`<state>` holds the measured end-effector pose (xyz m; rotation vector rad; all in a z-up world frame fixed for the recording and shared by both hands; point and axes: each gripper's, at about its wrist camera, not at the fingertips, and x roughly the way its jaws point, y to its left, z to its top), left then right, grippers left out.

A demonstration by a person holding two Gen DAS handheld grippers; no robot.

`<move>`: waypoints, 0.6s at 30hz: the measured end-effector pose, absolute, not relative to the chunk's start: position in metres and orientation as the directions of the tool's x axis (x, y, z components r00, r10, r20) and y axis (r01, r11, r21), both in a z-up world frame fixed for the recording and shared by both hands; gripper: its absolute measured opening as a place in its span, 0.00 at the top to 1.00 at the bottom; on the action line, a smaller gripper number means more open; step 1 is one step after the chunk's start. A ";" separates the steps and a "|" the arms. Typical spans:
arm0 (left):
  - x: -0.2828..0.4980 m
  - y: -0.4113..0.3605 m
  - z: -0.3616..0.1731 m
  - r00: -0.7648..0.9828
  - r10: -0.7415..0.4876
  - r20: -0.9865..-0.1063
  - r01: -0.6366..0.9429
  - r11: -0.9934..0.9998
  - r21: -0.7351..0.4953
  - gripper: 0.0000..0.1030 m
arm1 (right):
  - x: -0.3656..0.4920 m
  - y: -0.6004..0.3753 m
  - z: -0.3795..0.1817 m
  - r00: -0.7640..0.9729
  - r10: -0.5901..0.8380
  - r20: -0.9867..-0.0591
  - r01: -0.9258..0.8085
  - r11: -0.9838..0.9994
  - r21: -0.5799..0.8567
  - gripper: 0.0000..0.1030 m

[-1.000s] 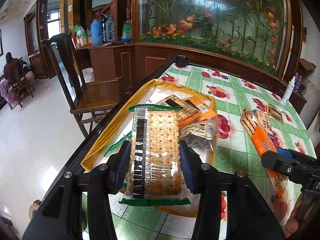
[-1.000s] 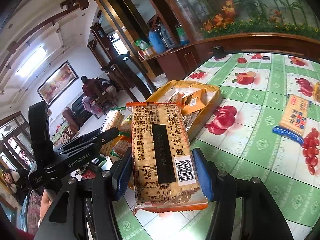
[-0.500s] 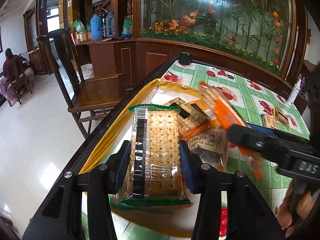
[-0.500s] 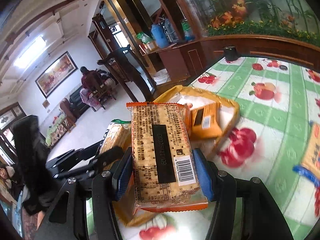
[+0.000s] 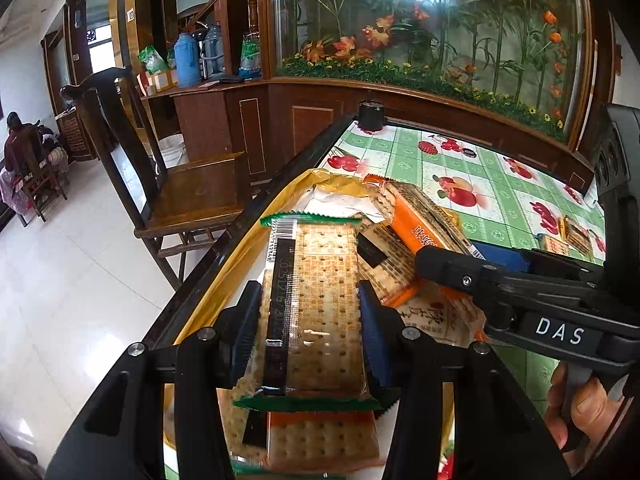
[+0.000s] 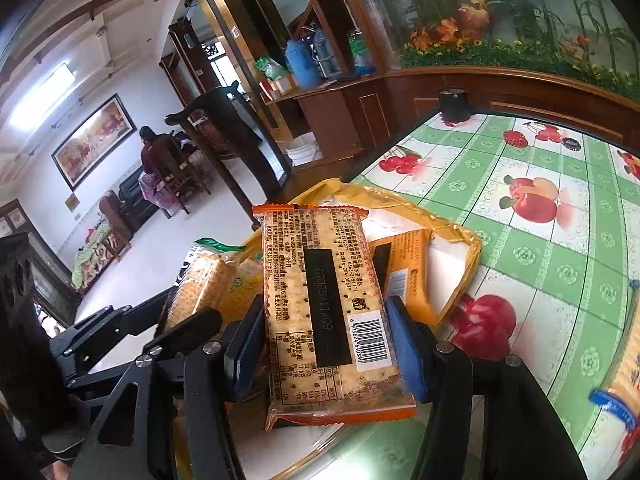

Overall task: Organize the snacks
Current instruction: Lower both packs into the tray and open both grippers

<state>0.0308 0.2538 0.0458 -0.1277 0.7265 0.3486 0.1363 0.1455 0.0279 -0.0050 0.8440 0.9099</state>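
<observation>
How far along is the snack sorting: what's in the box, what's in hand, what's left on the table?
Done: several packs already lie in the yellow box. In hand: the left gripper grips a green-edged cracker pack and the right gripper an orange-edged cracker pack, both over the box. Left: loose packs on the table.

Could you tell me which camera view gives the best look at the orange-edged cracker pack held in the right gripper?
The right wrist view: the orange-edged cracker pack fills the frame's centre between the right gripper's jaws, its barcode and print readable. The left wrist view shows it only from the side, slanted above the yellow tray, partly hidden by that gripper's black body.
</observation>
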 end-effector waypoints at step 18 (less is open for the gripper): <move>0.050 0.254 0.041 0.663 0.282 -0.693 -0.358 0.933 0.037 0.43 | 0.157 0.162 0.016 0.323 0.663 -0.675 -0.698 0.649 0.303 0.42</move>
